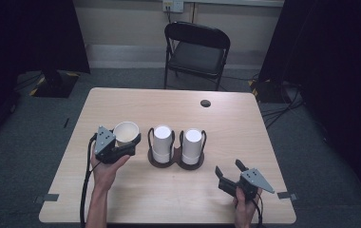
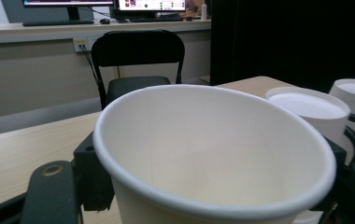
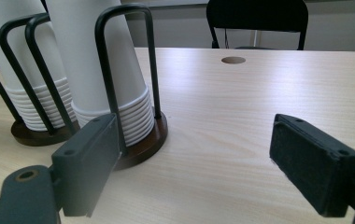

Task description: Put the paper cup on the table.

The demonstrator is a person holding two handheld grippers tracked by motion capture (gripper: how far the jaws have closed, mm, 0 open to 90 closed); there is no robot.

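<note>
Left gripper (image 1: 127, 145): its two black jaws are closed around a paper cup (image 1: 126, 132), one jaw on each side of it.
Cup: it sits open side up between the jaws, and the left gripper view looks right down into it. It is empty and white inside.
Cup place: it is just to the left of the cup holder (image 1: 176, 160) and apart from it. It cannot be told if the cup rests on the table or is lifted a little.
Right gripper (image 1: 229, 172): its jaws are wide apart with nothing between them. It is low over the table, near the person's edge, to the right of the holder.
Holder: two stacks of white cups (image 3: 104, 60) stand upside down inside black wire loops on two round brown bases. In the right gripper view the near stack is just past the left jaw.
How far along: one cup looks taken out and is held alone. What is left seems to be setting it down or handing it over, and the empty gripper looks ready to help.
Table (image 1: 235, 128): light wood, smooth, with a small round hole (image 1: 205, 103) near the far edge.
Room: a black folding chair (image 1: 196, 52) stands behind the table, on a grey floor, with dark curtains at both sides.
</note>
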